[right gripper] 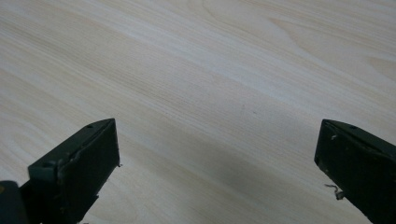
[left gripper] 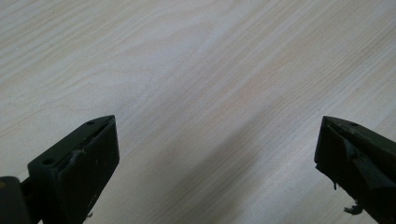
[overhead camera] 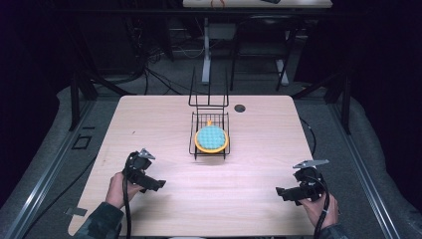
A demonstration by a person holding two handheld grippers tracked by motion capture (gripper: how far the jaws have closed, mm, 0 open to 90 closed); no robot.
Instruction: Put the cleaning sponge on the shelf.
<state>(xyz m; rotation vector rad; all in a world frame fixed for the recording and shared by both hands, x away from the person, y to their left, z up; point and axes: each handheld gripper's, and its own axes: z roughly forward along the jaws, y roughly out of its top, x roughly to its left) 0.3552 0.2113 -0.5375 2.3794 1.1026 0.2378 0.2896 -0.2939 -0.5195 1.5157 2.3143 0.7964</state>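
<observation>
Currently, the round plate with an orange rim and a teal, dimpled centre (overhead camera: 211, 139) lies flat in the black wire dish rack (overhead camera: 198, 148), which stands at the middle of the light wooden table (overhead camera: 249, 199), slightly toward the far side.

Left gripper (overhead camera: 158, 184): held in the person's left hand (overhead camera: 119, 189) at the near left of the table, jaws pointing right toward the table centre. The plate is well apart from it, farther away and to the right. In the left gripper view the gripper (left gripper: 217, 154) has its two black jaws spread wide, with bare wood grain between them and nothing held.

Right gripper (overhead camera: 279, 191): held in the person's right hand (overhead camera: 318, 206) at the near right of the table, jaws pointing left toward the table centre. The plate is well apart from it, farther away and to the left. In the right gripper view the gripper (right gripper: 217, 154) likewise has its jaws spread wide over bare table surface, with nothing between them.

Surroundings:
- Tall black wire uprights rise from the far end of the rack, behind the plate.
- The low front wire wall of the rack stands between the plate and both grippers.
- A small dark round hole (overhead camera: 240, 108) sits in the table surface just right of the rack's far end.
- A cable trails from each gripper toward the near table edge.
</observation>
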